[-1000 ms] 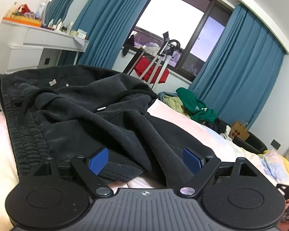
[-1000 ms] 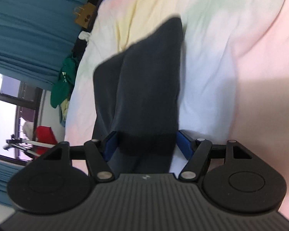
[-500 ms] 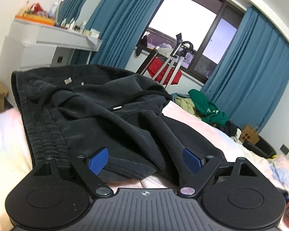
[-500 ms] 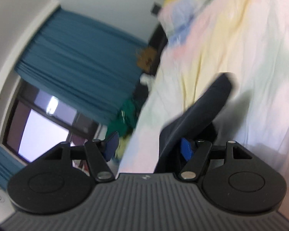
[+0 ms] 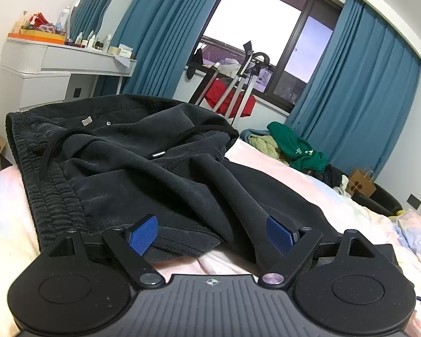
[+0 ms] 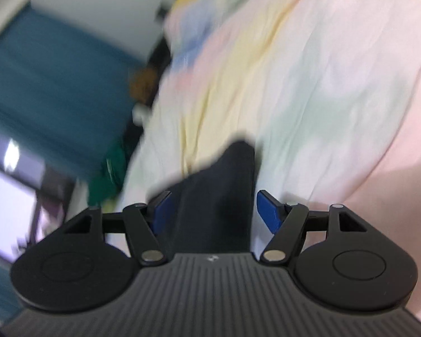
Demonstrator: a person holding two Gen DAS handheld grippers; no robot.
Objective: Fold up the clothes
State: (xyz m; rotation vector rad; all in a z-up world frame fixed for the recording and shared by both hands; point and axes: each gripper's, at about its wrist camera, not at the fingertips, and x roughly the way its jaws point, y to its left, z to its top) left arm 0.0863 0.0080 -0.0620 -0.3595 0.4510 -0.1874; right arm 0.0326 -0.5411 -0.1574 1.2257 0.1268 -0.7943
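Observation:
Black drawstring pants [image 5: 132, 165] lie crumpled on the pastel bed sheet [image 5: 280, 168], ribbed waistband at the left. My left gripper [image 5: 212, 234] is open, its blue pads either side of a fold at the pants' near edge, not closed on it. In the blurred right wrist view, a black pant leg [image 6: 224, 185] runs between the pads of my right gripper [image 6: 214, 210], which stands open around it. The leg's end points away over the sheet [image 6: 322, 84].
A white dresser [image 5: 50, 75] with bottles stands at the left. A drying rack [image 5: 233, 90] with red cloth is by the window. Green clothes [image 5: 294, 146] are piled at the bed's far edge, with a paper bag [image 5: 360, 186] beyond.
My left gripper drew back slightly along the pants, still open. My right gripper swung around fast, tilting up and then back down over the pant leg, and stays open.

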